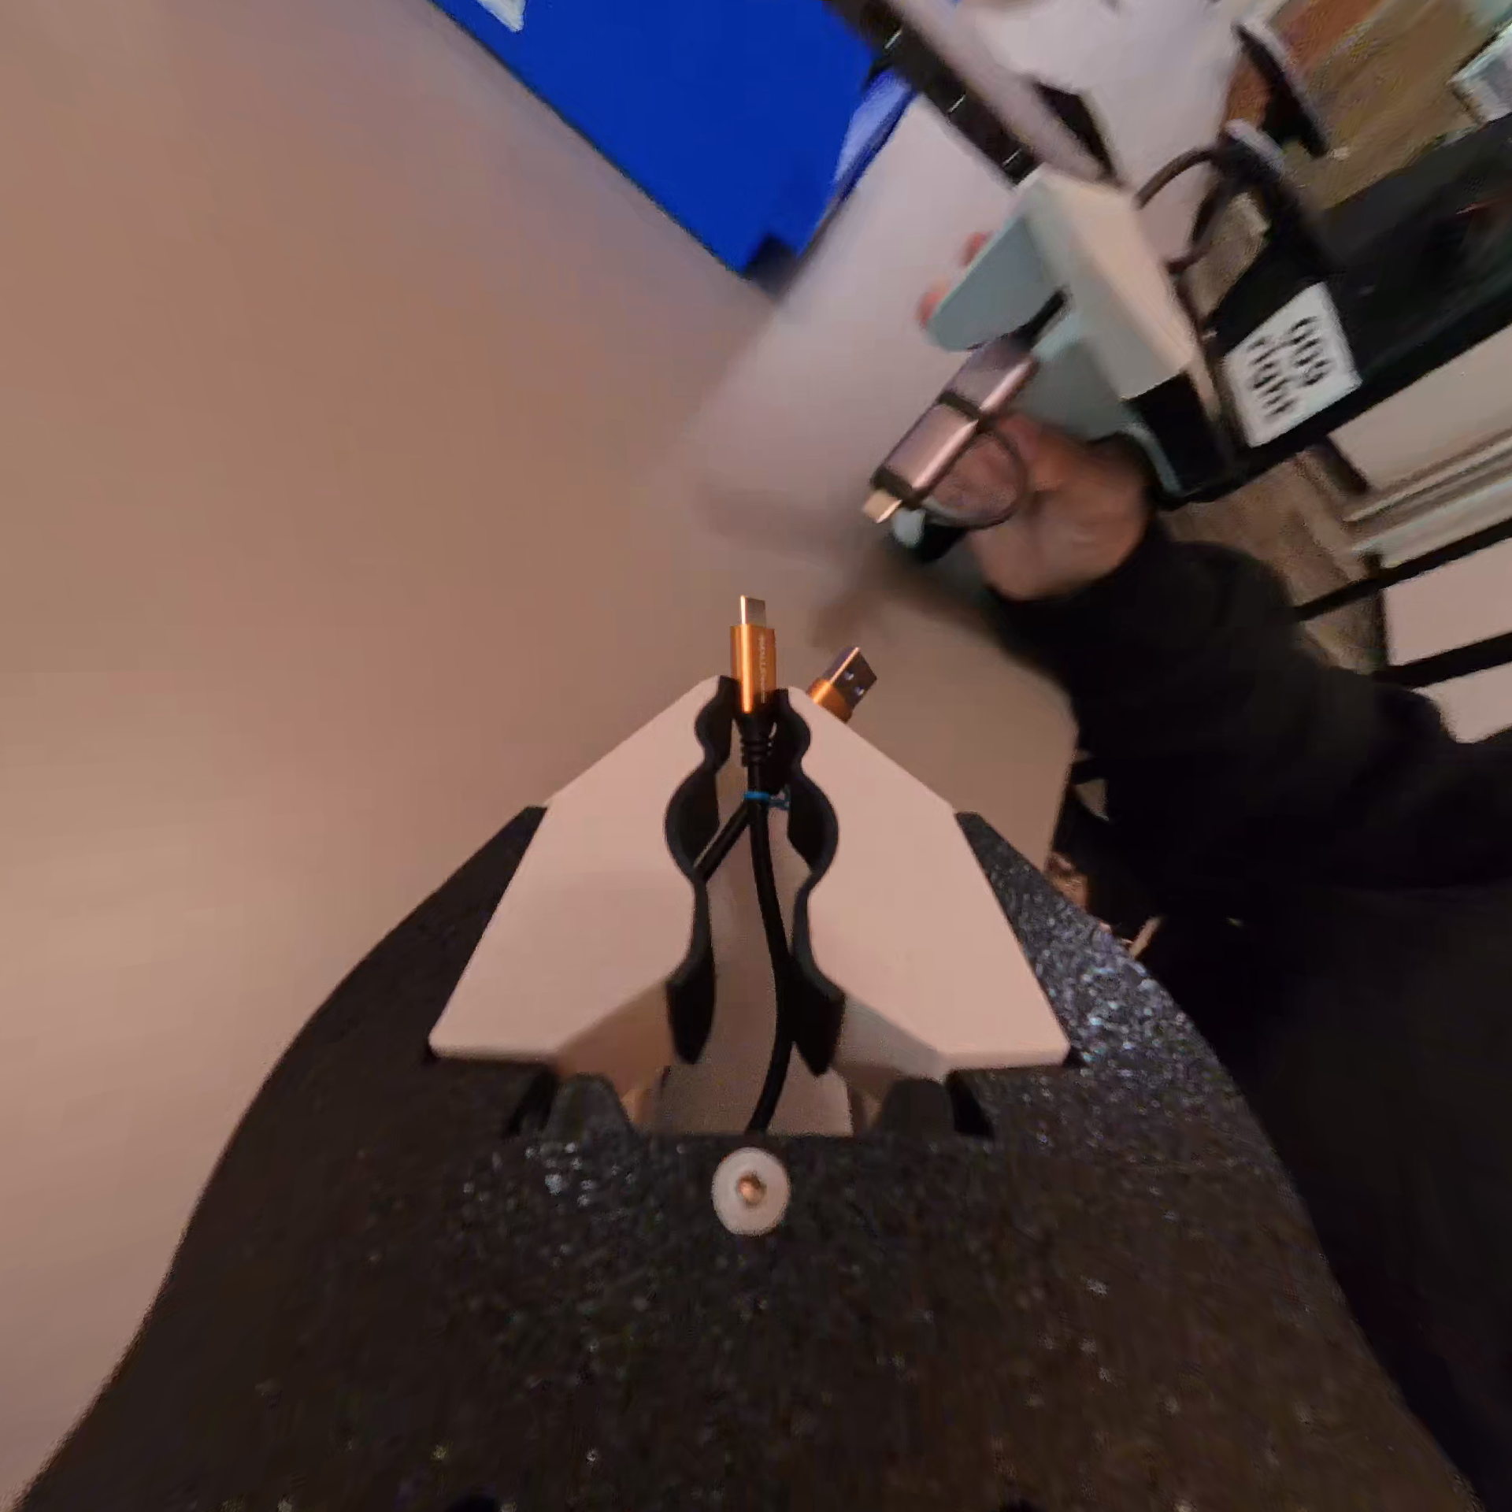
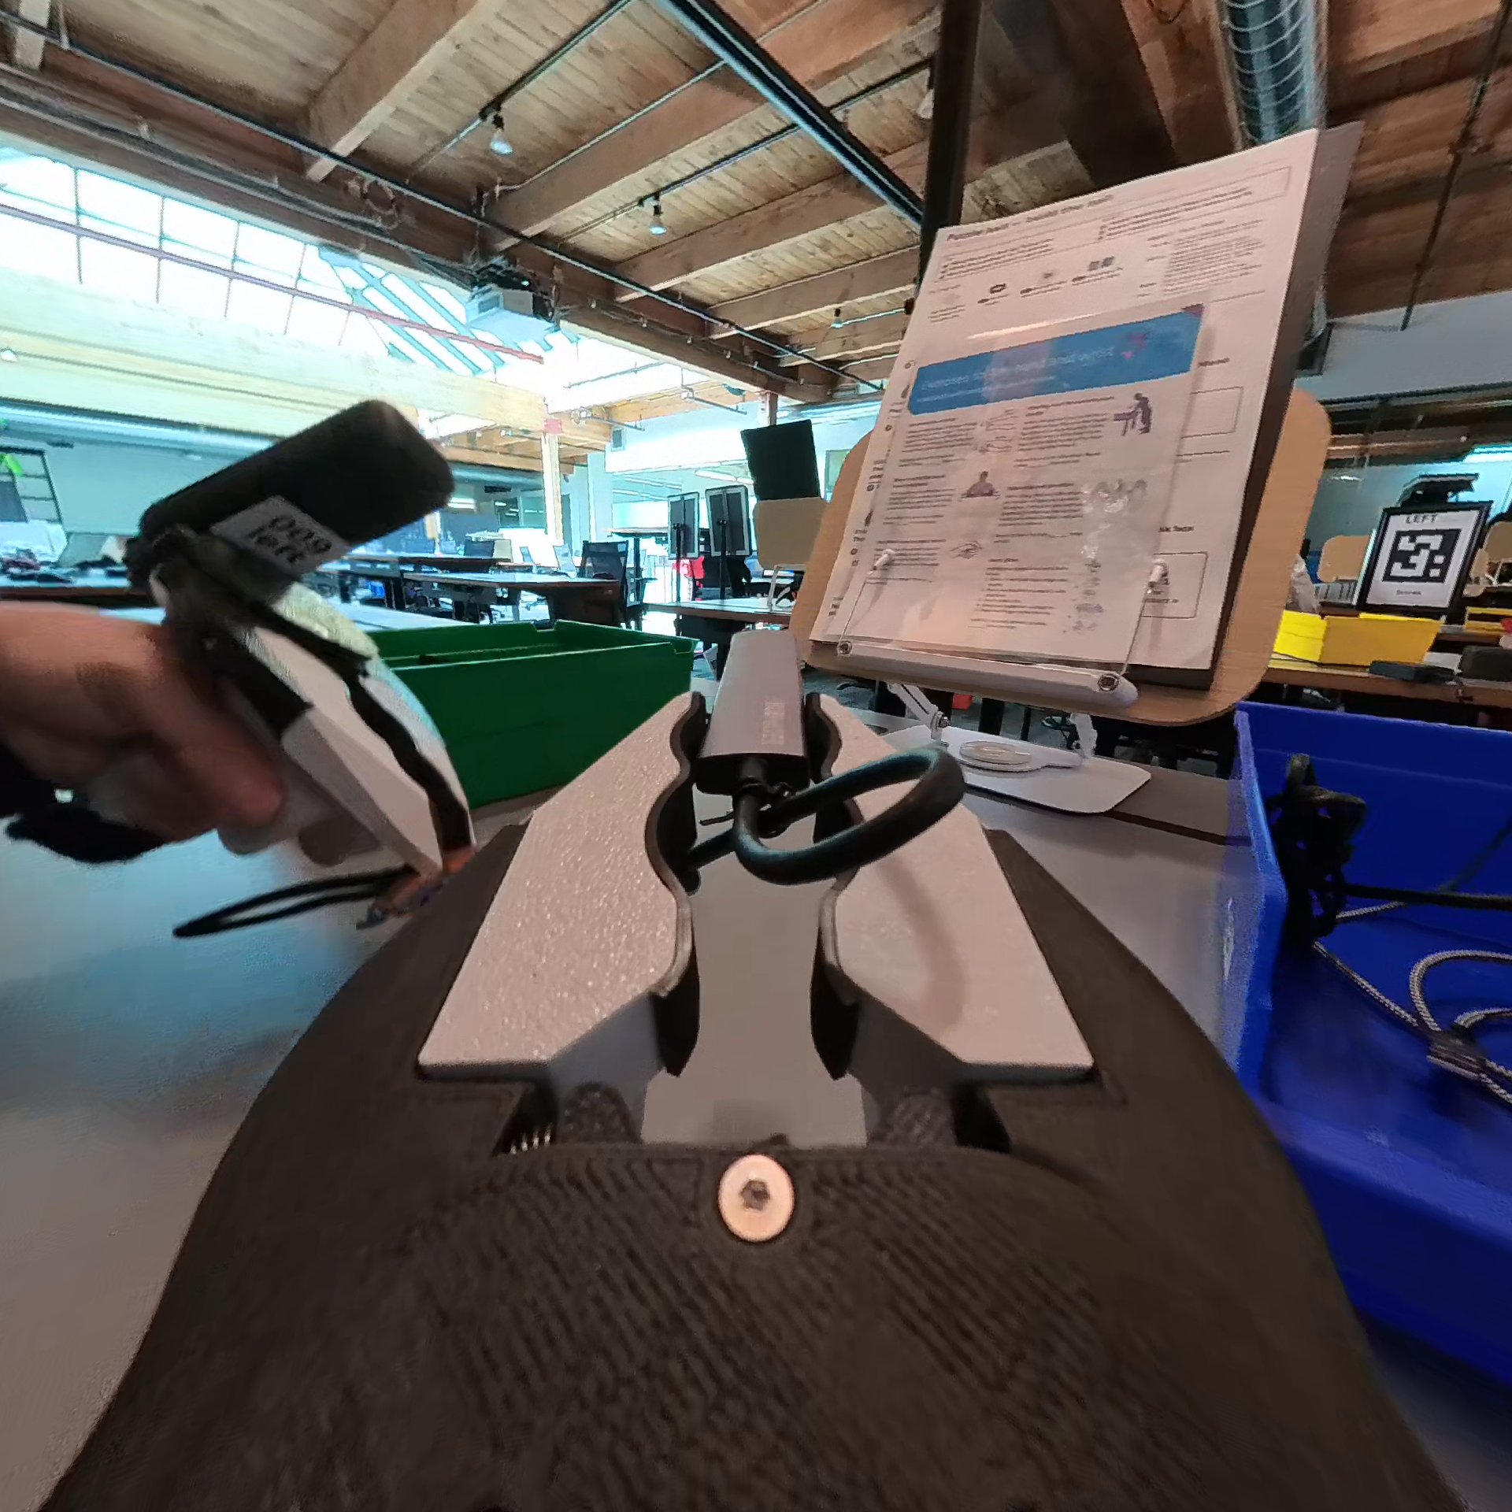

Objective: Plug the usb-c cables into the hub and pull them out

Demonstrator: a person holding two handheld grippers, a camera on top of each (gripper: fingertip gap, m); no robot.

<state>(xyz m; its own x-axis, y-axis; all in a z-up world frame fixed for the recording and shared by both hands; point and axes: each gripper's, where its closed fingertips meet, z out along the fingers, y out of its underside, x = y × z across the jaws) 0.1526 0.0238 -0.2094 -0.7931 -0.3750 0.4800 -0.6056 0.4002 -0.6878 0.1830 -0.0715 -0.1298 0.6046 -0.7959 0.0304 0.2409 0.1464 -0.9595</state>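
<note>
Workshop: right tool pinches hub.

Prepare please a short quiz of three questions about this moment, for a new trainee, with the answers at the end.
1. True or false: the left gripper is shut on an orange USB-C plug.
2. What does the right gripper hold? A) a green bin B) a grey hub C) a sheet of paper
3. Fill in: in the left wrist view, the USB-C plug and the hub are ____ (joined / apart).

Key
1. True: the plug sticks out forward from between the closed fingers.
2. B: the hub's body sits between the fingers, its own black cable looped behind.
3. Apart: open space lies between them.
</note>
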